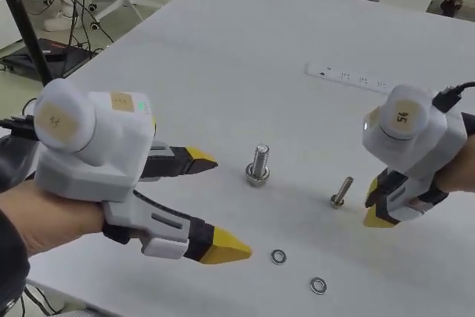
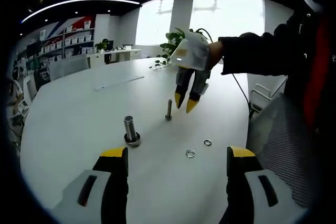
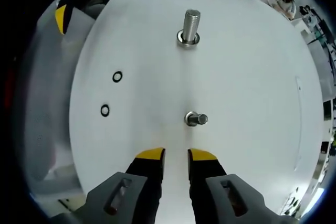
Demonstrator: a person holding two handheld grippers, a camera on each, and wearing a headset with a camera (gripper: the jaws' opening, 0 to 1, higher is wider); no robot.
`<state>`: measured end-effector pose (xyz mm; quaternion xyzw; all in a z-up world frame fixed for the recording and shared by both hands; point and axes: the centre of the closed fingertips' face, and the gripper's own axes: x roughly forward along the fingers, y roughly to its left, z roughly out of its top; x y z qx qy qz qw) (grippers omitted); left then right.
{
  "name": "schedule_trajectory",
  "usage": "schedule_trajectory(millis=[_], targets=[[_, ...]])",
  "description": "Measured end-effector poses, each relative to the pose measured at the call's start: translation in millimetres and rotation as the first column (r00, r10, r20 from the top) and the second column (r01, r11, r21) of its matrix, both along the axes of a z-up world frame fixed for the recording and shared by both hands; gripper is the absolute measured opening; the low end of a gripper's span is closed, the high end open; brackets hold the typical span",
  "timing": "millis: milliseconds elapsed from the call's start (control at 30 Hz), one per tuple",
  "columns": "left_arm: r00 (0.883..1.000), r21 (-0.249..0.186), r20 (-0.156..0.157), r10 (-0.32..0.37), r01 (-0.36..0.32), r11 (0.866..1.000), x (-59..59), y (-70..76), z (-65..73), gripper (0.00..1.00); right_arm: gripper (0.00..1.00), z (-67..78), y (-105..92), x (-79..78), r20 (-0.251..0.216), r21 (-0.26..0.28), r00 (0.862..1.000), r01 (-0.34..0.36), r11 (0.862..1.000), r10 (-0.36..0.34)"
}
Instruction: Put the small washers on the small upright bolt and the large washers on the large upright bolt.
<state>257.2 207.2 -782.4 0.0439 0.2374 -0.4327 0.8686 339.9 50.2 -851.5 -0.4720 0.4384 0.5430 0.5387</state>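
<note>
Washers:
- The left washer (image 1: 278, 257) and the right washer (image 1: 318, 285) lie flat on the worktop (image 1: 223, 50) close to its near edge, apart from each other.
- Both are thin, bright metal rings. Whether they are small or large cannot be told.

Bolts:
- The large bolt (image 1: 257, 165) stands upright farther in. It is silvery and threaded, with a wider collar at its foot. Bolt head or seated washer cannot be told.
- The small bolt (image 1: 342, 192) stands to its right on a much narrower foot.

Claws:
- The left claw (image 1: 215, 202) is spread wide and empty, with yellow tips, and is held left of the washers.
- The right claw (image 1: 375, 202) is drawn narrow with nothing between its tips, and hangs just right of the small bolt.

Surroundings:
- The worktop is white, smooth and matte.
- A white power strip (image 1: 349, 78) lies at the far right.

Risks, as judged:
- A flat ring on a smooth surface gives the tips little edge, so a washer could be skidded away or flicked off the near edge.
- The small bolt could be toppled by a brush from the right claw.
- A washer could be dropped on the wrong bolt, as the two look alike.
</note>
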Motion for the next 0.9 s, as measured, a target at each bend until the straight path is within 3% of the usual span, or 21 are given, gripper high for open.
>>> schedule_trajectory(millis=[900], targets=[[1.0, 0.0, 0.025, -0.004, 0.004, 1.0, -1.1, 1.8, 7.7, 0.76, 0.19, -3.7, 25.1, -68.7, -0.041, 0.019, 0.994, -0.105, 0.994, 0.106]])
